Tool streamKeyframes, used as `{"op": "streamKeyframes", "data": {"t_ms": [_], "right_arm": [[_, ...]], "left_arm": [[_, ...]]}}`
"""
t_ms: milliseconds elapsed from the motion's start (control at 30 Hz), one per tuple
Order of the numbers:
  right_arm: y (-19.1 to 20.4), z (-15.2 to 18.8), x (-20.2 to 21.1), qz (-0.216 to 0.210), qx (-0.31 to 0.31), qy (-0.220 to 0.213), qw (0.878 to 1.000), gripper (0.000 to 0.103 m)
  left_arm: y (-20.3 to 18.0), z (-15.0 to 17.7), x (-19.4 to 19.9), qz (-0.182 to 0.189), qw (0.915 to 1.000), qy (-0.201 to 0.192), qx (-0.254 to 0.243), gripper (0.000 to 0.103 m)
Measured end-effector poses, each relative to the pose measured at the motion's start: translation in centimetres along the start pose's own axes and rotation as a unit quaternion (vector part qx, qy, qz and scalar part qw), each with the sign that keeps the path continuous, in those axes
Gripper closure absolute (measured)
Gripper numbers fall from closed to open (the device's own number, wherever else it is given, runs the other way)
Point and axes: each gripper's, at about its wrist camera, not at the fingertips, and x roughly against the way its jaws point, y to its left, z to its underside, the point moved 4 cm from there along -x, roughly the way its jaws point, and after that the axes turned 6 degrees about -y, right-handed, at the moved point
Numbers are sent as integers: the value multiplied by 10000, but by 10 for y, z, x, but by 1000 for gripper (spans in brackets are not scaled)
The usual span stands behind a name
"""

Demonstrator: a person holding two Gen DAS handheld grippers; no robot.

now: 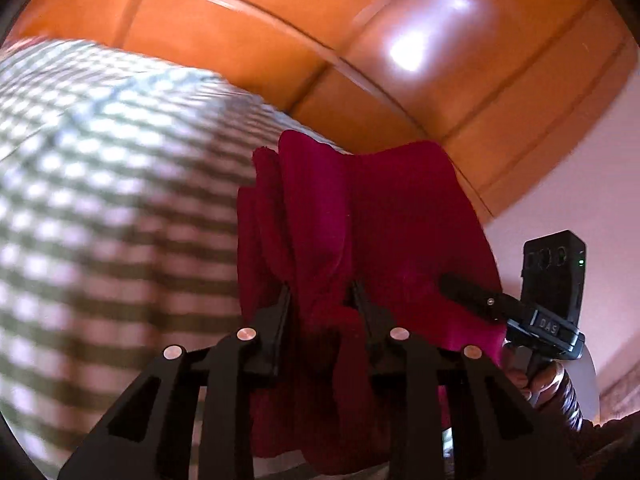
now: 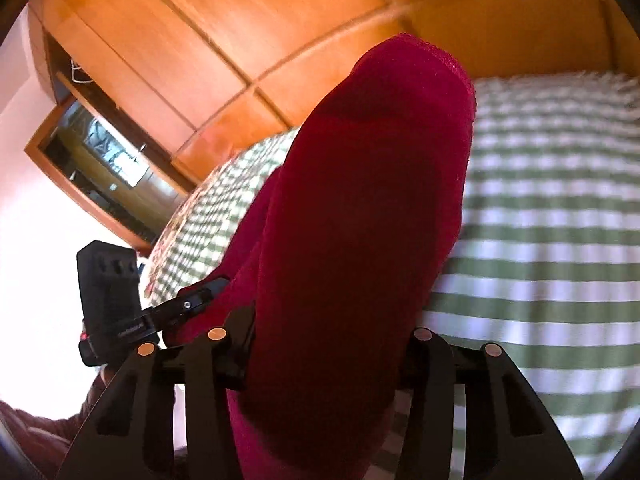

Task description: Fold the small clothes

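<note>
My left claw (image 1: 320, 300) is clenched on a bunched fold of the soft crimson knit garment (image 1: 360, 220); my right claw (image 2: 332, 320) grips the same cloth (image 2: 360, 220) at its edge. It looks light and limp, so I'd hold corners. Beyond both claws lies the green-checked bed cover (image 2: 560, 220), then the orange wooden wardrobe (image 1: 280, 20).

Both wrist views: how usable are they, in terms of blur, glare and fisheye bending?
Left wrist view: the checked cover is motion-smeared, glare blotches sit on the wooden panels, the red cloth reads fairly sharp. Right wrist view: the panel seams bow strongly, the left edge is blown out white, the cloth is dark.
</note>
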Motion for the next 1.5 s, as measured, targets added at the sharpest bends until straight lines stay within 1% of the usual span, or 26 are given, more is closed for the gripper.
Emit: {"op": "streamKeyframes", "data": {"t_ms": [67, 167, 233, 333, 433, 467, 500, 533, 567, 633, 667, 767, 833, 867, 933, 1000, 1033, 1100, 1133, 1167, 1200, 1233, 1300, 1333, 1400, 1500], "right_arm": [[-13, -8, 29, 228, -4, -262, 9994, 56], [-41, -19, 74, 634, -88, -625, 9960, 56], [-67, -24, 103, 977, -175, -825, 9916, 56], [-109, -25, 135, 1367, -455, -1023, 9843, 56], [-160, -14, 152, 1795, -899, -1030, 9742, 54], [-176, -8, 155, 1862, -1036, -998, 9719, 52], [-194, 1, 155, 2008, -1233, -925, 9674, 50], [-204, 7, 152, 2118, -1353, -853, 9641, 44], [-220, 18, 150, 2220, -1574, -764, 9592, 38], [-233, 34, 156, 2235, -1839, -855, 9534, 29], [-232, 35, 162, 2249, -1827, -971, 9522, 28], [-219, 35, 181, 2563, -1696, -1239, 9435, 28], [-207, 31, 195, 2882, -1502, -1421, 9350, 29], [-196, 28, 202, 3024, -1316, -1530, 9316, 37], [-177, 20, 205, 3186, -1020, -1606, 9286, 48], [-164, 13, 198, 3405, -698, -1585, 9242, 50], [-169, 9, 198, 3462, -621, -1549, 9232, 50], [-175, 10, 176, 3568, -608, -1294, 9232, 51], [-184, 14, 158, 3644, -710, -1032, 9228, 51], [-192, 23, 153, 3822, -653, -846, 9179, 51], [-198, 29, 145, 4111, -434, -715, 9077, 51], [-201, 31, 140, 4204, -355, -815, 9030, 51], [-201, 31, 144, 4177, -534, -922, 9023, 50], [-198, 30, 149, 4140, -605, -942, 9034, 50], [-190, 29, 157, 4135, -625, -988, 9030, 50], [-171, 36, 174, 4052, -606, -1106, 9055, 50]], "left_arm": [[-26, -5, -20, 225, 9995, 124, -181, 77], [-77, -11, -59, 574, 9961, 352, -564, 77], [-114, -13, -91, 767, 9922, 523, -830, 77], [-162, -12, -140, 904, 9855, 806, -1187, 77], [-196, -1, -188, 822, 9776, 1142, -1566, 77], [-202, 6, -203, 704, 9746, 1246, -1722, 78], [-204, 16, -223, 498, 9696, 1451, -1908, 79], [-203, 27, -241, 277, 9638, 1660, -2070, 78], [-201, 35, -248, 162, 9612, 1718, -2150, 75], [-202, 40, -251, 118, 9609, 1625, -2237, 73], [-205, 40, -248, 81, 9599, 1580, -2314, 73], [-206, 39, -245, 20, 9578, 1480, -2462, 73], [-207, 38, -243, -22, 9591, 1431, -2441, 73], [-208, 39, -239, -46, 9611, 1374, -2397, 74], [-209, 37, -231, -61, 9639, 1261, -2346, 74], [-209, 39, -226, -167, 9624, 1130, -2464, 74], [-211, 41, -226, -245, 9603, 1081, -2560, 74], [-211, 43, -230, -394, 9576, 1086, -2639, 71], [-209, 45, -234, -478, 9560, 1121, -2670, 71], [-208, 48, -236, -523, 9547, 1141, -2696, 69], [-206, 51, -239, -577, 9535, 1115, -2740, 65], [-205, 53, -239, -624, 9530, 1059, -2769, 64], [-203, 51, -238, -614, 9564, 1019, -2667, 63], [-202, 47, -235, -573, 9604, 1035, -2523, 62], [-204, 38, -224, -557, 9660, 929, -2349, 52], [-208, 30, -205, -476, 9681, 669, -2368, 49]]}}
